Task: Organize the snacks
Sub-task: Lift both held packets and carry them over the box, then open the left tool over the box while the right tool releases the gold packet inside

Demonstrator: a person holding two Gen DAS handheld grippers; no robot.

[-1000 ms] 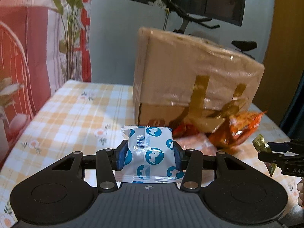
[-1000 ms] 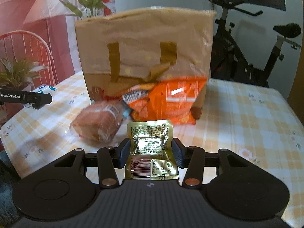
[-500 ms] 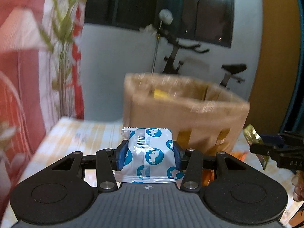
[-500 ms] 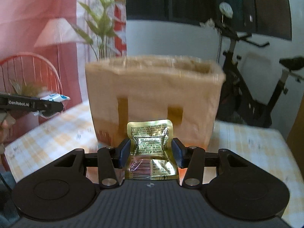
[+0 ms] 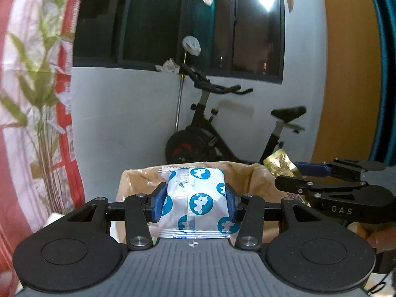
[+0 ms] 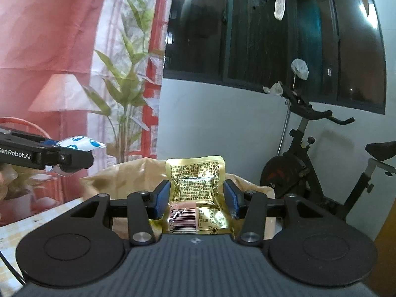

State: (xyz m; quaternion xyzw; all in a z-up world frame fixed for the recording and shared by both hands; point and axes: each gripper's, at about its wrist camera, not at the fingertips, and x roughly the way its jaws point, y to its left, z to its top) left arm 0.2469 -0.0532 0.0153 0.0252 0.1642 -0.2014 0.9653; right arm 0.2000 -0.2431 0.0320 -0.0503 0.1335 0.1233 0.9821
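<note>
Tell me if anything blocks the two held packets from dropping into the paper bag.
Nothing visible does. The white-and-blue packet in the left tongs and the gold packet in the right tongs sit at the brown paper bag, whose mouth is open.

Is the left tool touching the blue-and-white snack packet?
Touching. In the left wrist view both blue pads of the left tool press against the sides of the blue-and-white snack packet, holding it above the brown paper bag.

Pale grey wall (image 5: 128, 113) beneath a dark-framed night window (image 5: 158, 22) (one lamp reflected in the glass), black exercise bike (image 5: 212, 133) against it, red-and-white bamboo-print curtain (image 6: 128, 57) at left, orange wooden panel (image 5: 346, 74) at right.
</note>
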